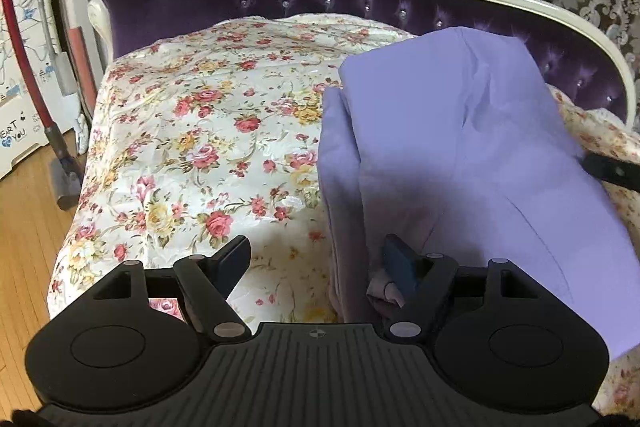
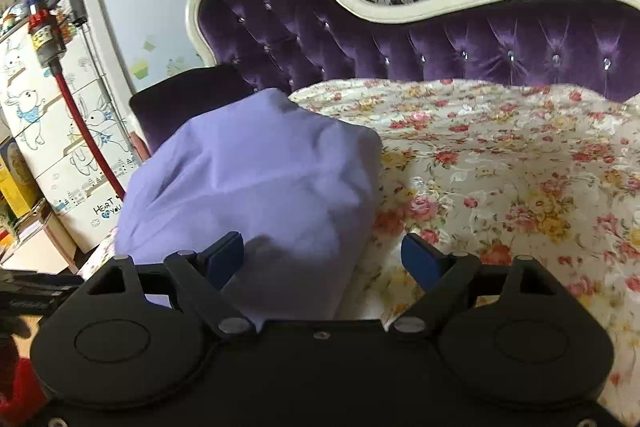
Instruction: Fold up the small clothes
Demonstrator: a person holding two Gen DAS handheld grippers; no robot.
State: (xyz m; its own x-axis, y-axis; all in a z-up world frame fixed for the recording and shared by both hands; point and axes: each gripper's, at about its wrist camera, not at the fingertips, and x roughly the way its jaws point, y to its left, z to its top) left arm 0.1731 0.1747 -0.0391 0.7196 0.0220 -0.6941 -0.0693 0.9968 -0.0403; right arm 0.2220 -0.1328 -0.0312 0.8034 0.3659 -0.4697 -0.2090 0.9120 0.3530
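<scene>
Left claw [image 1: 320, 267] spread; lilac garment [image 1: 460, 155] (folded) on floral cover [image 1: 200, 131].

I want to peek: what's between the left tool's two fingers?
In the left wrist view, the open left tool has flowery blanket and the purple cloth's edge between its fingers.

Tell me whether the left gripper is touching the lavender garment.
Touching. In the left wrist view, the left gripper stands open, and its right finger presses against the lavender garment at a bunched fold on its near edge.
</scene>
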